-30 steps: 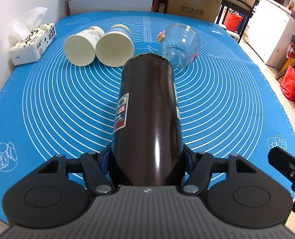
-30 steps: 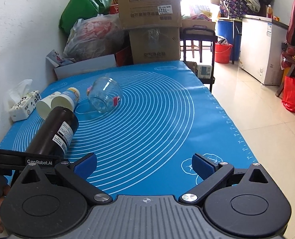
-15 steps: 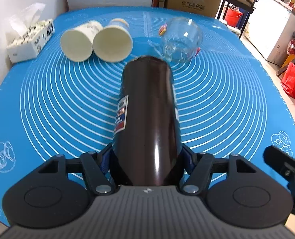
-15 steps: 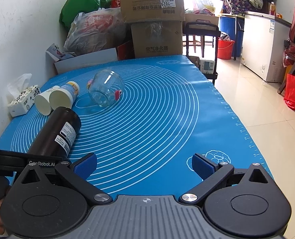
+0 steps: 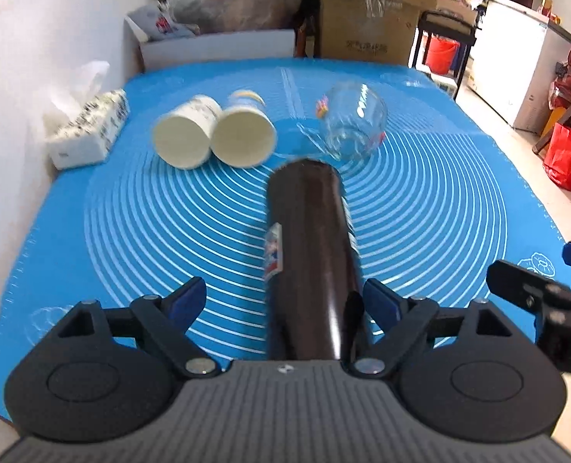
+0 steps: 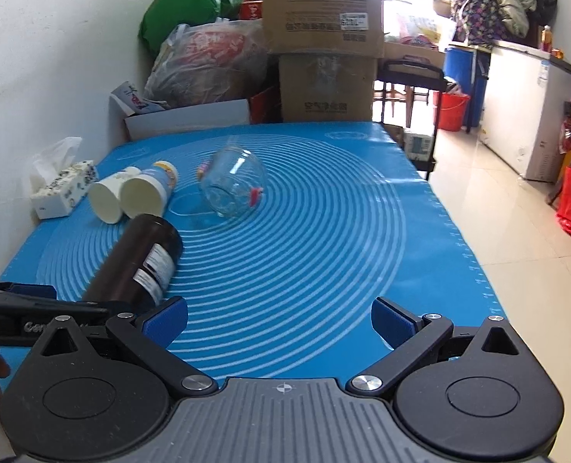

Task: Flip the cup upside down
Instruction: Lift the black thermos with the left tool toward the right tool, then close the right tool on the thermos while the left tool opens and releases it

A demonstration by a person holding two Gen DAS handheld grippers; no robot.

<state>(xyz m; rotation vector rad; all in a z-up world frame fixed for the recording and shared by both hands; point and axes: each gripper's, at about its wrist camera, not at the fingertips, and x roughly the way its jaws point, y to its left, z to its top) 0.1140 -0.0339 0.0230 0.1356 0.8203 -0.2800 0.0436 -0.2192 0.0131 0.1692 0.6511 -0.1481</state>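
Left claw (image 5: 281,303): jaws now spread wide. Half a second back they were clamped on the dark cup (image 5: 310,254); now the left pad sits well clear of it, and the right pad lies just beside its wall; contact there we cannot tell. So we have let go.

The dark cup lies on its side on the blue mat (image 5: 439,208), running straight ahead between the left claw's fingers, far end pointing away from us. Label faces up-left. From the right wrist view the same cup (image 6: 137,260) lies ahead and to the left of the right claw (image 6: 279,318).

Right claw: open, holding nothing, hovering over the near edge of the mat. Nothing between its pads.

Beyond the dark cup's far end, ahead-left of the left claw: two paper cups (image 5: 216,137), on their sides, touching each other, mouths toward us. Ahead-right: a glass jar (image 5: 352,121), also tipped over. Far left against the wall, a tissue pack (image 5: 88,135).

Our reading: the release has put the cup down flat, not inverted, so the flip is not done. Likely a regrip, since the earlier hold was low on the body. Next grasp wants a better angle for standing it mouth-down. Smooth round wall; it may roll once free.
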